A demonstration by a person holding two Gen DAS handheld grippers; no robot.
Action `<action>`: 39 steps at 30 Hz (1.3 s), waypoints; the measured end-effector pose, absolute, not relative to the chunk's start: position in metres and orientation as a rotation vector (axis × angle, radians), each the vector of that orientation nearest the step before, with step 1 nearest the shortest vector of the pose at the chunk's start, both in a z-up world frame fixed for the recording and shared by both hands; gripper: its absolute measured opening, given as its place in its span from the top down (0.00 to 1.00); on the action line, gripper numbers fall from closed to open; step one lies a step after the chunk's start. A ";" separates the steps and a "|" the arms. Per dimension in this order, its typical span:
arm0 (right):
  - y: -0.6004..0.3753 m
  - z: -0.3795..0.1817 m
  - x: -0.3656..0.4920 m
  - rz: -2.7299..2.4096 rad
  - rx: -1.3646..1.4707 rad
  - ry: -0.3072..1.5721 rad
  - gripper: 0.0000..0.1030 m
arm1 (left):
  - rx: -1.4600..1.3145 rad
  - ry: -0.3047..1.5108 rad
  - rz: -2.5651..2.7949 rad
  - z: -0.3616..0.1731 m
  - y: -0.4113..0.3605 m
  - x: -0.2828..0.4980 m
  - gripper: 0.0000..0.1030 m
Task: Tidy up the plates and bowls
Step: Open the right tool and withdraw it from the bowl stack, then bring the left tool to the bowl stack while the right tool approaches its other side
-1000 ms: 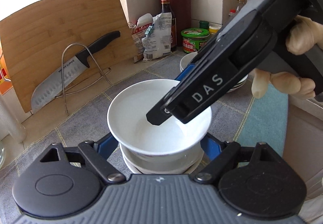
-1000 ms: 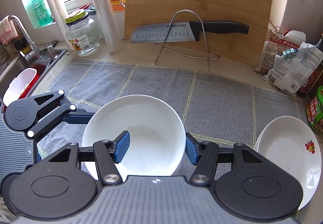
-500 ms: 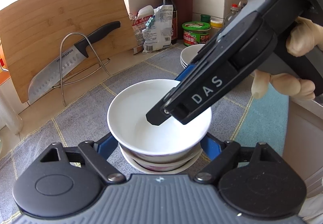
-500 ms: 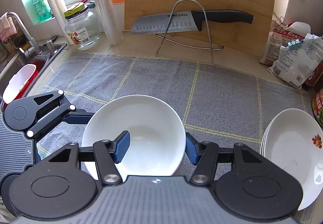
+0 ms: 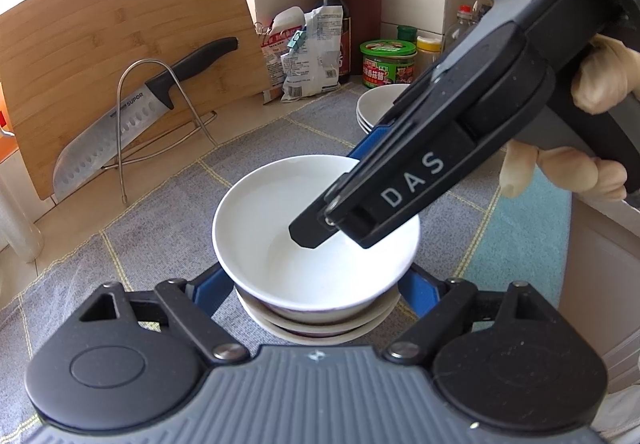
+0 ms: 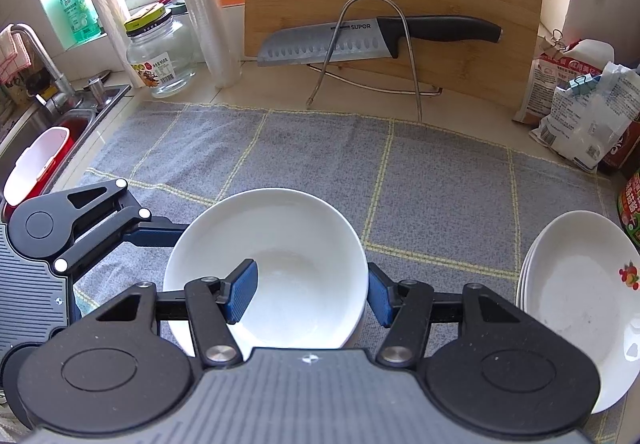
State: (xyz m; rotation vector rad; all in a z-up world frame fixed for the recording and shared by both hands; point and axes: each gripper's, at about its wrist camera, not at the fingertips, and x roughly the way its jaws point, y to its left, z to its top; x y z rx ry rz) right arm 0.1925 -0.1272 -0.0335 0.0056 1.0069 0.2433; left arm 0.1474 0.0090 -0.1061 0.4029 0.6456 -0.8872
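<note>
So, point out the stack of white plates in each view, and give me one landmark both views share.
Left wrist: the stack of white plates sits right of centre, partly hidden behind the right tool's arm, just below the green-lidded jar.
Right wrist: the stack is at the right edge, right of the white bowl.
Shared landmark: the knife against the bamboo board.
</note>
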 end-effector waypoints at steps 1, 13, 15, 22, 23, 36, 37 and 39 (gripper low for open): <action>-0.127 -0.033 0.192 0.244 0.007 1.007 0.36 | 0.403 0.646 -0.887 -0.106 0.009 0.147 0.14; -0.126 -0.025 0.188 0.245 0.016 0.961 0.12 | 0.417 0.637 -0.900 -0.105 0.011 0.143 0.10; -0.126 -0.024 0.187 0.245 0.014 0.955 0.11 | 0.415 0.633 -0.897 -0.103 0.015 0.142 0.07; -0.133 -0.020 0.175 0.251 0.033 0.910 0.04 | 0.392 0.611 -0.908 -0.097 0.034 0.134 0.04; -0.133 -0.020 0.172 0.255 0.035 0.905 0.04 | 0.398 0.612 -0.908 -0.098 0.036 0.133 0.04; -0.146 -0.032 0.128 0.304 -0.026 0.871 0.00 | 0.354 0.794 -0.810 -0.150 0.038 0.143 0.04; -0.148 -0.036 0.125 0.312 -0.032 0.879 0.00 | 0.357 0.794 -0.799 -0.152 0.037 0.142 0.04; -0.151 -0.046 0.121 0.322 -0.054 0.896 0.00 | 0.353 0.811 -0.776 -0.154 0.032 0.144 0.04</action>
